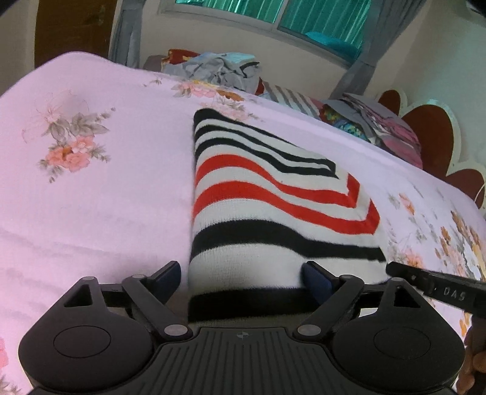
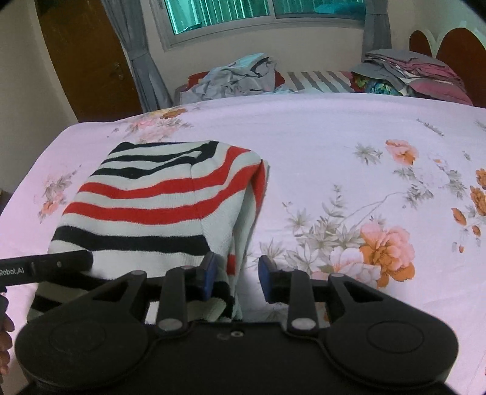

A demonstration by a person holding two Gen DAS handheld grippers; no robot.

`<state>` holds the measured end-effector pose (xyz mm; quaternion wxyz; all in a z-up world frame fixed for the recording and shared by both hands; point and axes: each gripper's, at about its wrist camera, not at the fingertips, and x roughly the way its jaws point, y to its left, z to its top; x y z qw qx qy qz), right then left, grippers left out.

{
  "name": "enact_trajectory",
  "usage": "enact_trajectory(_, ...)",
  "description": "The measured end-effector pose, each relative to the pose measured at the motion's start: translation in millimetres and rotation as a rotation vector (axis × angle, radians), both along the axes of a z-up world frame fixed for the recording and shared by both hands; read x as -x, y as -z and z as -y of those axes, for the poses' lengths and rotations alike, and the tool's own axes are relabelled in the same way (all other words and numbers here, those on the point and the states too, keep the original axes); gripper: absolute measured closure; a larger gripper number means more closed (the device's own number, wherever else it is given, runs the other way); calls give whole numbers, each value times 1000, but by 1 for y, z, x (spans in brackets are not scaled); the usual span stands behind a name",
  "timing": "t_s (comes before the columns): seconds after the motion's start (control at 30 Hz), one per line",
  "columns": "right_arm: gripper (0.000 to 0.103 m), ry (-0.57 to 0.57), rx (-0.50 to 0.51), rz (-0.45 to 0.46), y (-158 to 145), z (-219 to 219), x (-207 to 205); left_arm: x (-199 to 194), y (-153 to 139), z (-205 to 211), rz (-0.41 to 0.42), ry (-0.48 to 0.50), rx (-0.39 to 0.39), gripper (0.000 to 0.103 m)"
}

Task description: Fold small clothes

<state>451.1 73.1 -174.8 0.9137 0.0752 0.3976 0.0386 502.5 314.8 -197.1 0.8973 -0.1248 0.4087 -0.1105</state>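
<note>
- Where the pink floral bedsheet (image 1: 91, 194) spreads out under both cameras, we see a folded striped sweater (image 1: 273, 200) lying on it, white with black and red bands.
- In the left wrist view, our left gripper (image 1: 241, 281) has its jaws spread wide, with the near edge of the sweater between them; the left pad sits clear of the cloth's edge, the right pad lies over the knit, and we see no pinch on the fabric.
- In that same view, a finger of our right gripper (image 1: 437, 288) reaches in from the right, just beside the sweater's near right corner.
- In the right wrist view, our right gripper (image 2: 237, 278) is partly open: its left pad is against the sweater's (image 2: 158, 206) loose right-hand folds, and its right pad hangs apart from them over the bare sheet (image 2: 364, 152).
- We cannot tell whether any cloth is caught there, but the two pads do not meet on it.
- A finger of the left gripper (image 2: 45, 267) crosses the sweater's near left corner.
- Along the far side of the bed, a heap of crumpled clothes (image 2: 240, 76) lies beneath the window (image 2: 273, 12), and a stack of folded clothes (image 2: 416, 73) sits near the headboard (image 2: 455, 45).
</note>
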Motion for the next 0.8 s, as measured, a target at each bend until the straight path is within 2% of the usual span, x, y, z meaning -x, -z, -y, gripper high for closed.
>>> enact_trajectory(0.1,74,-13,-10,39,-12,1,19,16,-8,-1,21,28,-13,16)
enact_trajectory(0.2,74,-38,-15,40,-14,0,39,28,-4,-4,5,34,-19,16)
enact_trajectory(0.3,75,-31,29,-1,1,-4,46,30,10,-5,-27,24,-20,16)
enact_trajectory(0.37,73,-11,12,-32,13,-1,44,30,16,-6,-41,12,1,16)
enact_trajectory(0.47,72,-6,18,-46,20,-3,40,28,16,-3,-33,20,-14,16)
enact_trajectory(0.57,72,7,-9,-51,25,-2,40,27,16,-1,-38,22,-24,10)
enact_trajectory(0.63,72,9,-3,-48,25,-4,41,25,17,0,-50,18,-33,0)
enact_trajectory(0.8,72,20,4,-45,24,-7,43,23,18,1,-69,-1,-40,0)
